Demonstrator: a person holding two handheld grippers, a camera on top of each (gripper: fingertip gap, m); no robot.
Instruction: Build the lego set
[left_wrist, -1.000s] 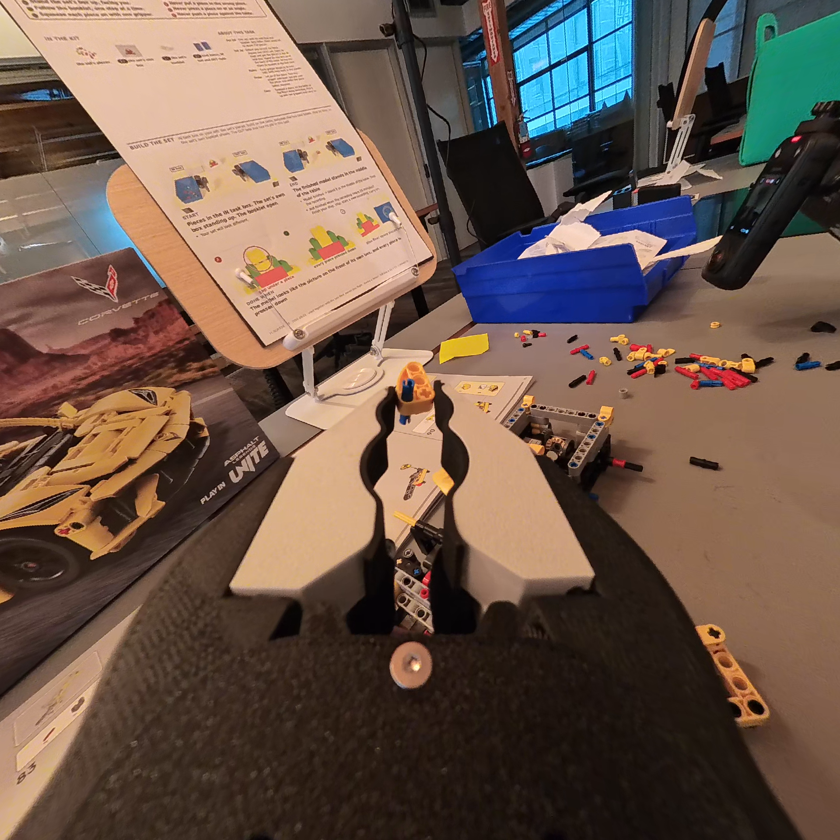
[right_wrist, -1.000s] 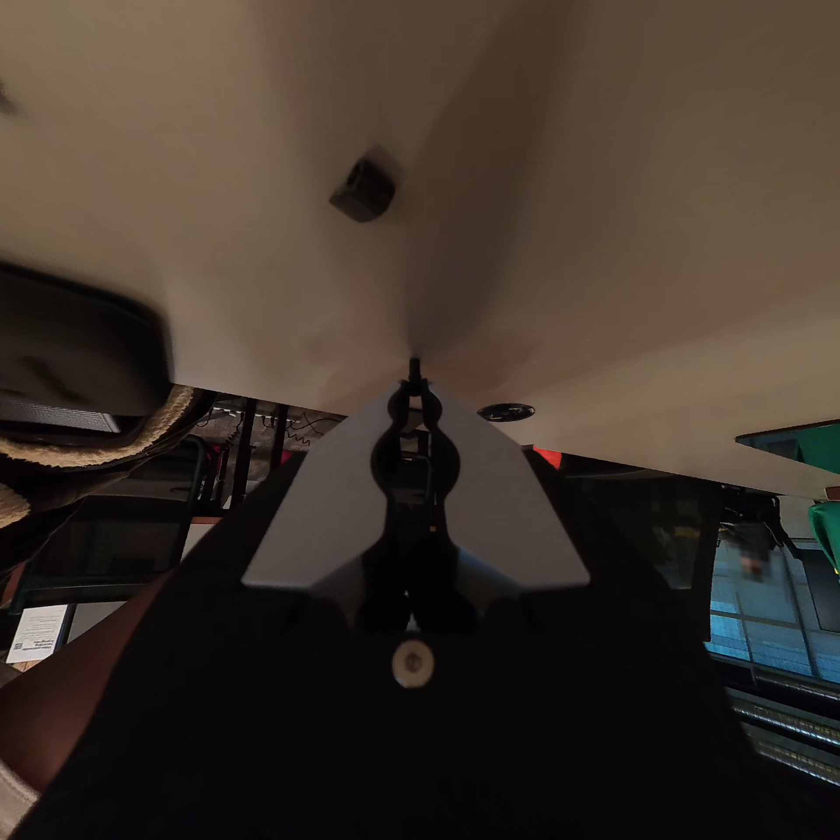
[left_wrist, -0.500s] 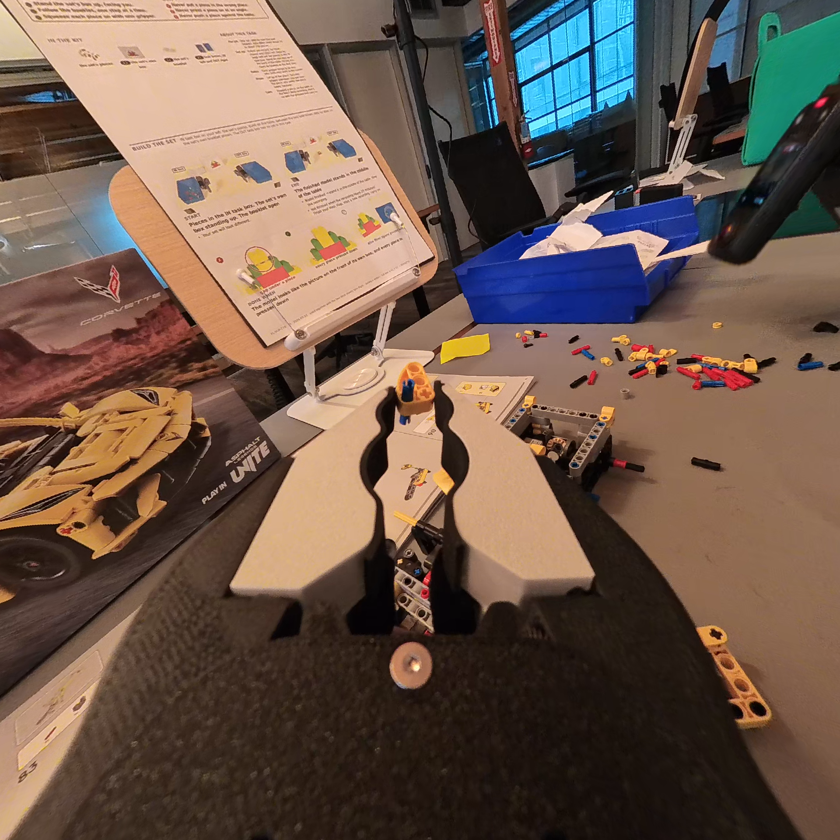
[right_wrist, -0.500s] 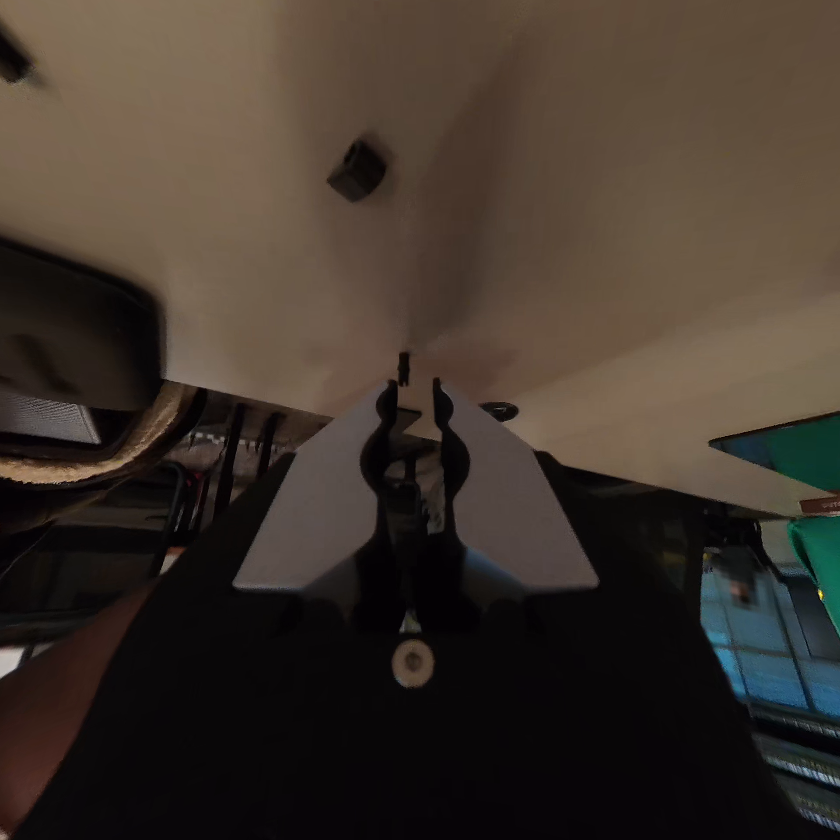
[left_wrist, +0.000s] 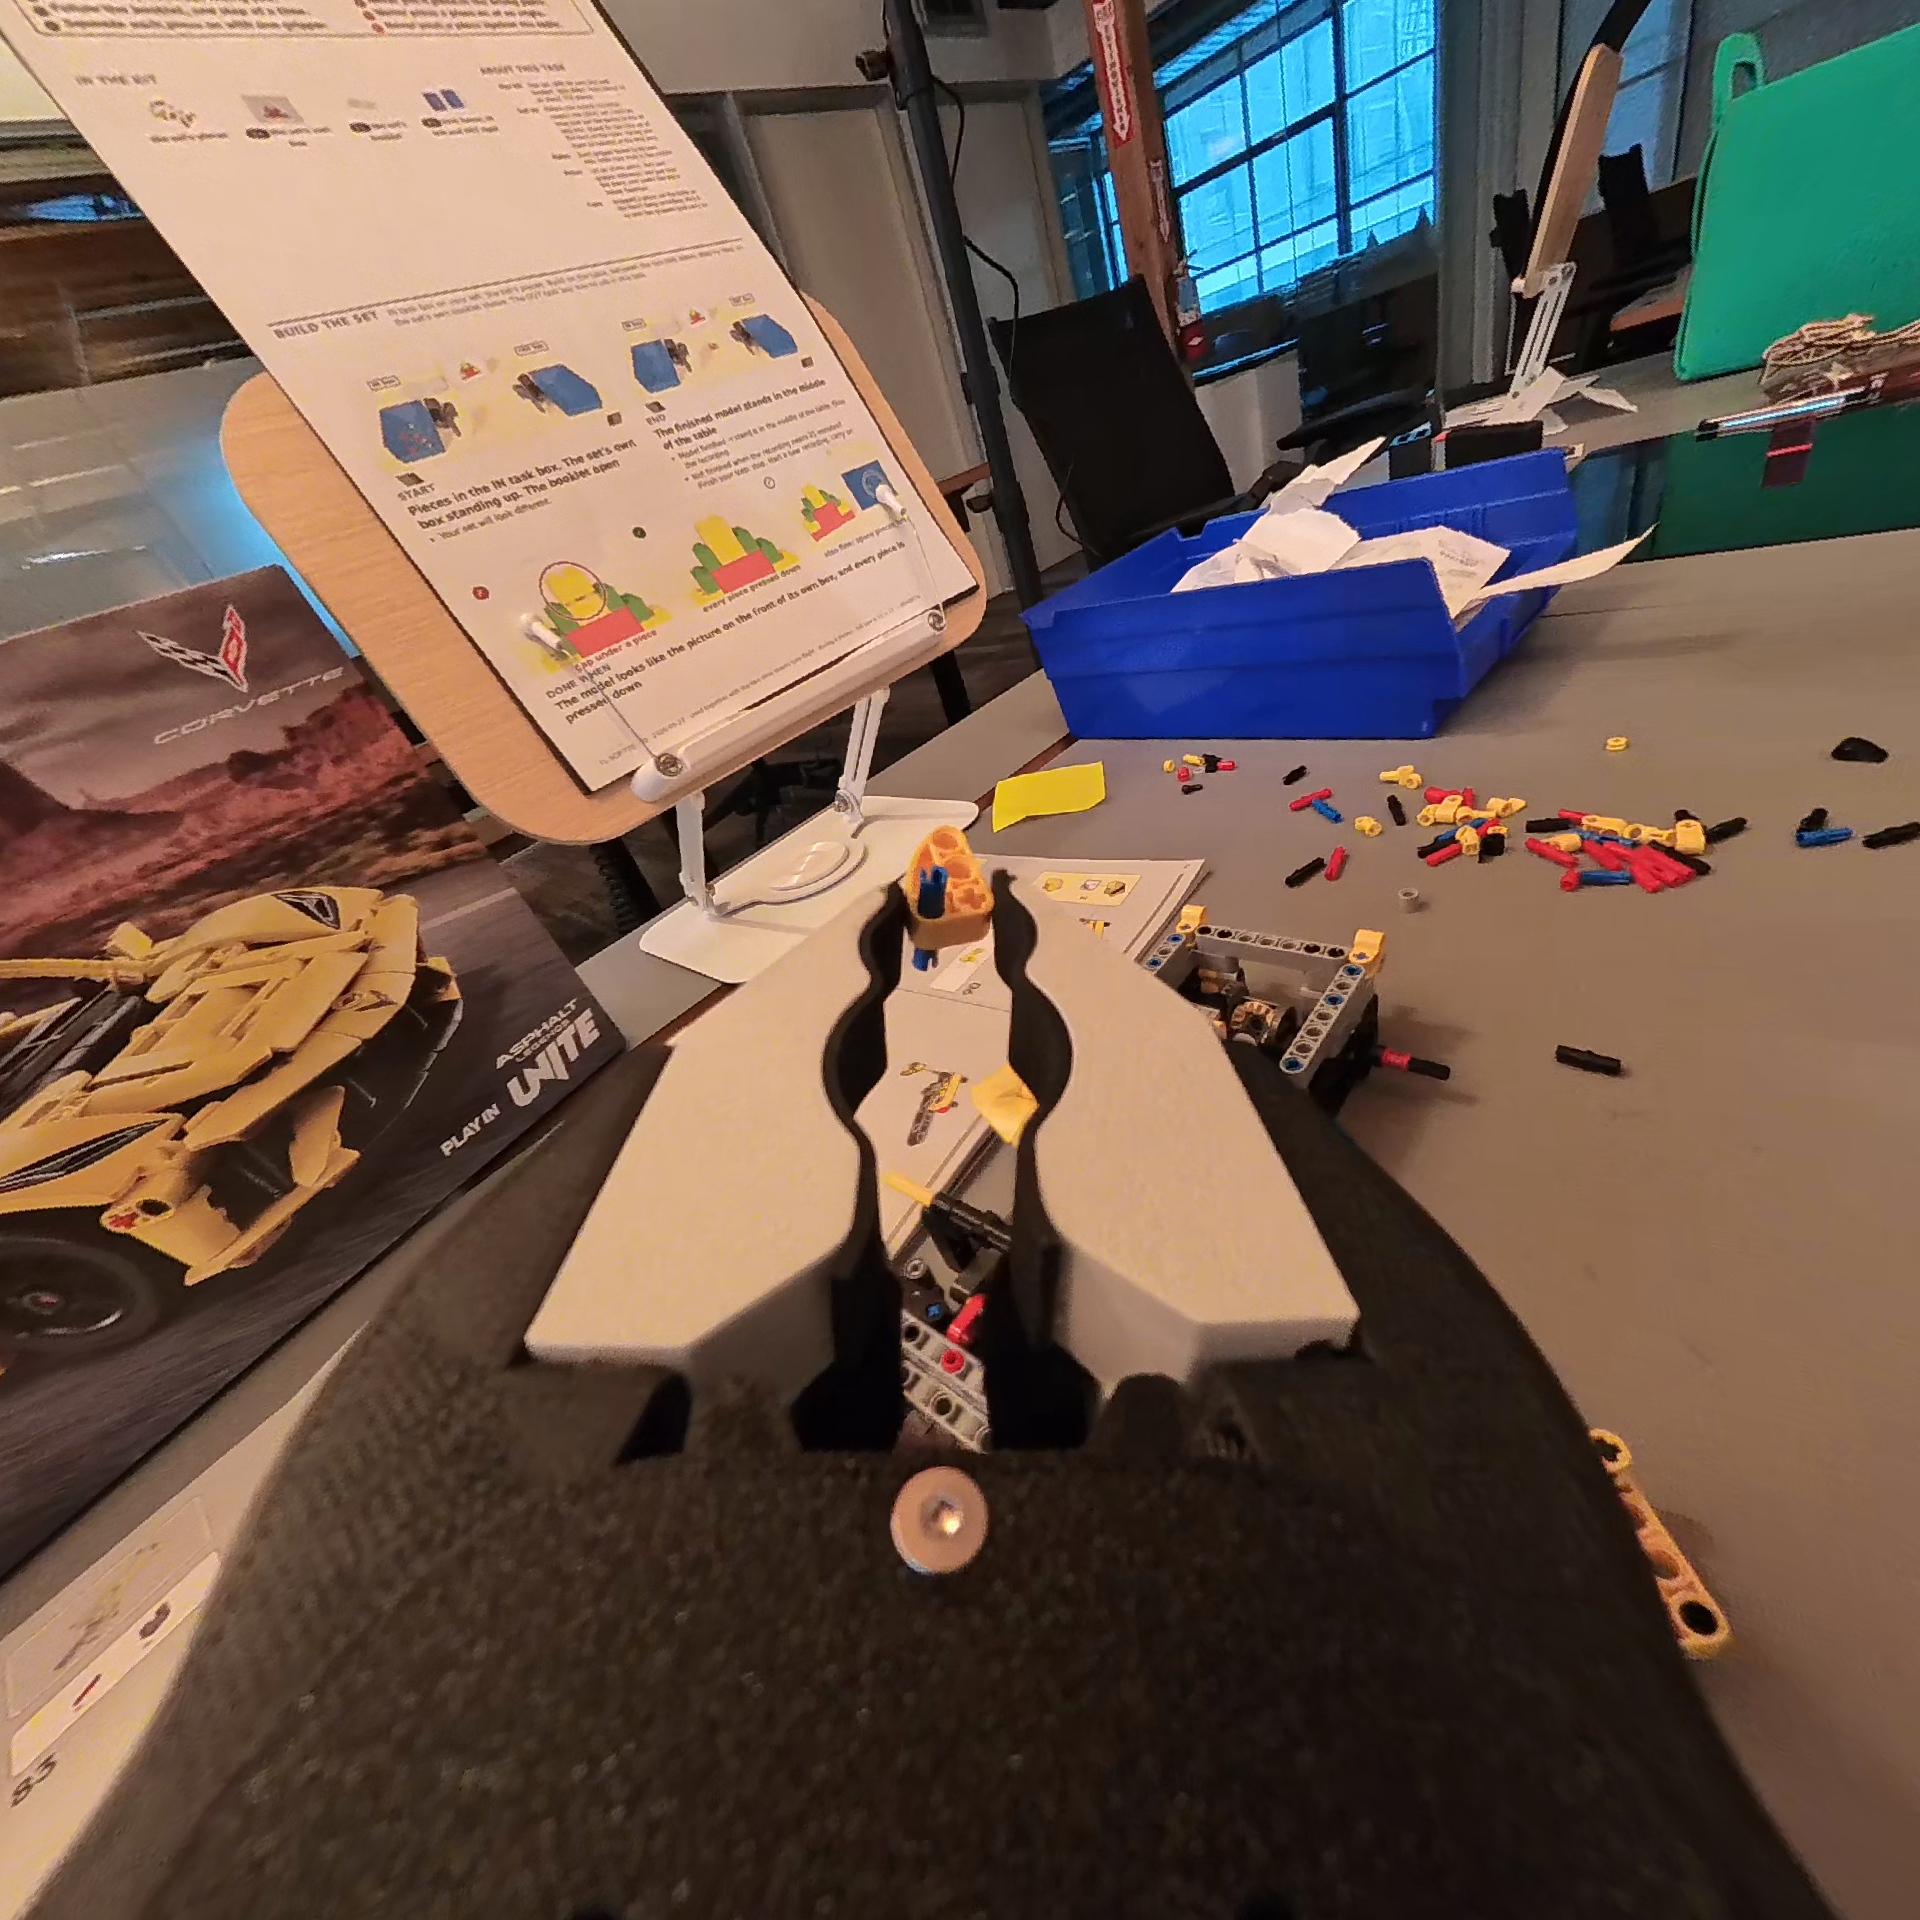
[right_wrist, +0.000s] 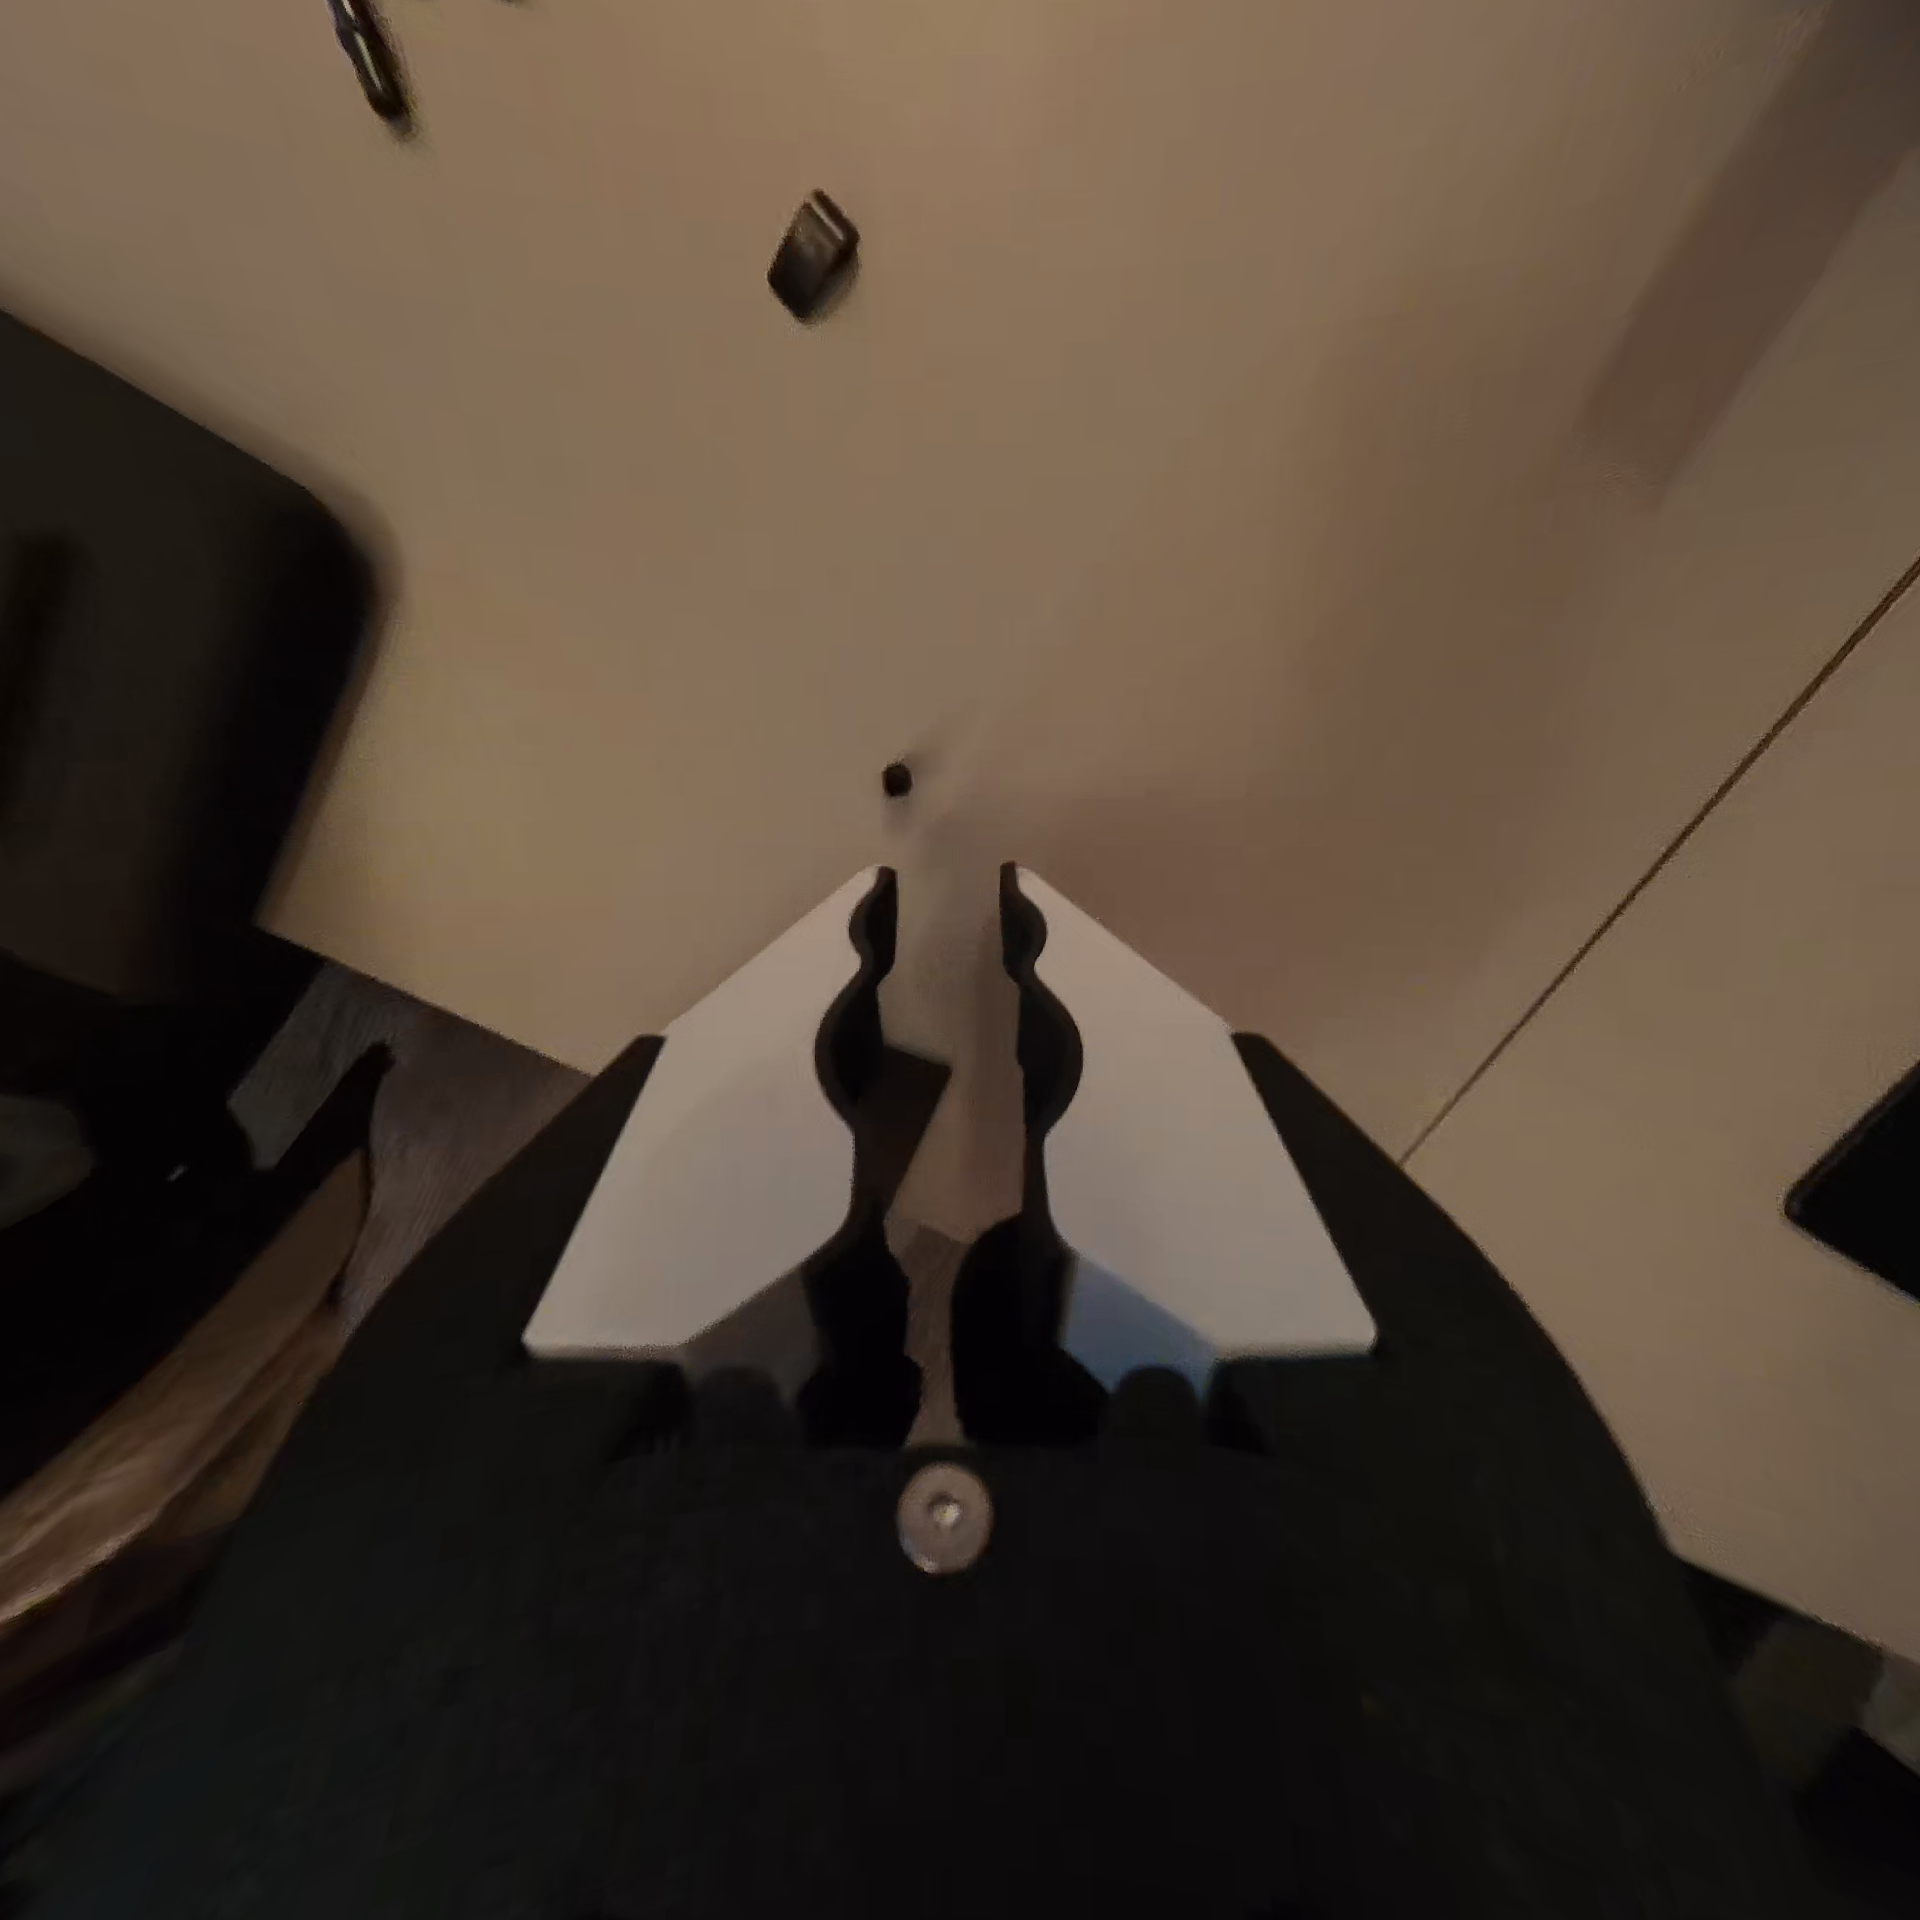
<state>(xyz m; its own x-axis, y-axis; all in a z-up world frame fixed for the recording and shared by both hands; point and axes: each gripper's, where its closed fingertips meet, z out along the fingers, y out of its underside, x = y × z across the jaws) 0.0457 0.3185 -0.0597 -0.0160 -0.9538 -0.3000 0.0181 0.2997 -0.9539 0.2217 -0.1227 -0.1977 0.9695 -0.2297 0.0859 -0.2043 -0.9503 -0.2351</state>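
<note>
In the left wrist view my left gripper (left_wrist: 945, 896) is held above the table and is shut on a yellow-orange lego piece (left_wrist: 961, 878) with a blue pin (left_wrist: 928, 902) stuck in it; both pads press on its sides. A grey frame assembly (left_wrist: 1278, 987) with yellow corners lies on the table to the right of the fingers. In the right wrist view my right gripper (right_wrist: 943, 878) is open and empty, close over the pale table (right_wrist: 1195, 468). A small black pin (right_wrist: 896, 778) rests on the table just past the left fingertip, apart from it.
Loose red, blue, yellow and black pins (left_wrist: 1558, 831) lie at the right, behind them a blue bin (left_wrist: 1299, 644) of papers. An instruction board on a stand (left_wrist: 582, 468), the set's box (left_wrist: 208, 935), an open booklet (left_wrist: 1101, 894) and a yellow beam (left_wrist: 1662, 1558) also show. A black piece (right_wrist: 816, 255) lies farther ahead. The gap from one gripper's tips to the other's is roughly 50 cm.
My right gripper was shut on the small black pin, then opened and drew back; the pin stays on the table. My left gripper keeps its hold and has barely moved.
</note>
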